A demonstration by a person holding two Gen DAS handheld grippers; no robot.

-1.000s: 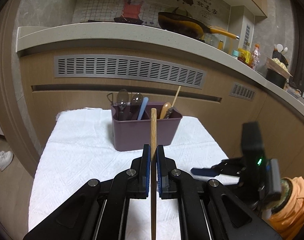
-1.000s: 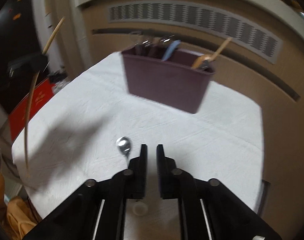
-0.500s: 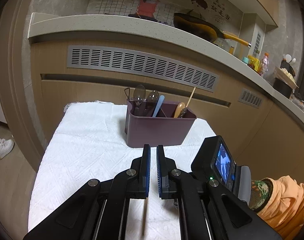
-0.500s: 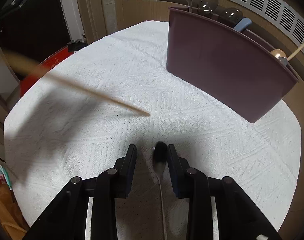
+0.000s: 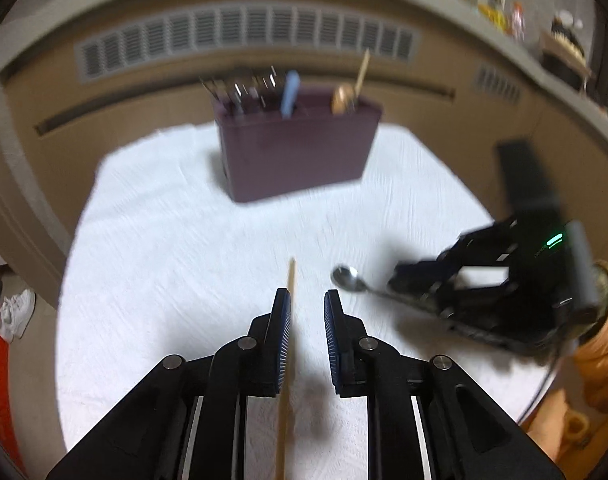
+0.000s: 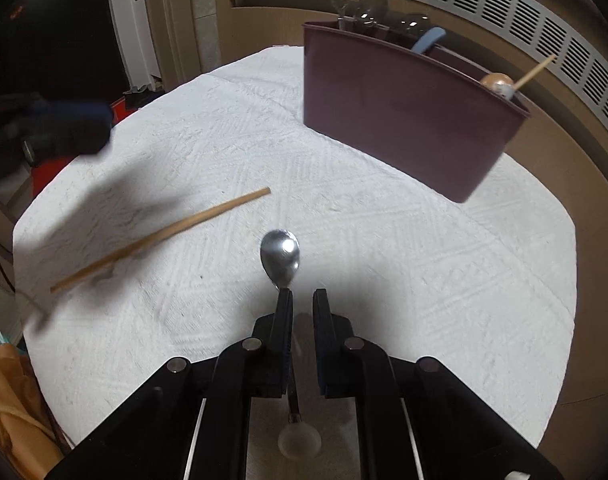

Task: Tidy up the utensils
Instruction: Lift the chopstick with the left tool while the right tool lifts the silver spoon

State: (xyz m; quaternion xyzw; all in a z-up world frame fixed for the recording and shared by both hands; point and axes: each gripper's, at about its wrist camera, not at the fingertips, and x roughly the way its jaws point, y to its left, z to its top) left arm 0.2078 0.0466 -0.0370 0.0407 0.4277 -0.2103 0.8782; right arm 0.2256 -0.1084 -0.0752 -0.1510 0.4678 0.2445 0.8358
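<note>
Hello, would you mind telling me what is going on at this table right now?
A person holding a claw in each hand is sorting utensils into the maroon caddy on the white cloth. The left claw has just been opening; the wooden chopstick lies along one finger, no longer pinched. The right claw has just been closing around the metal spoon, whose handle runs between its fingers while the bowl sticks out in front. The caddy already holds several utensils.

- Left wrist view looks steeply down along its hand-held gripper [image 5: 307, 312], close over the white-clothed worktop [image 5: 176, 248], facing the utensil caddy [image 5: 296, 152].
- Right wrist view does likewise, nearer, from the caddy's [image 6: 400, 120] other side.
- Both share spoon [image 6: 281, 256], chopstick [image 6: 164, 236], caddy.
</note>
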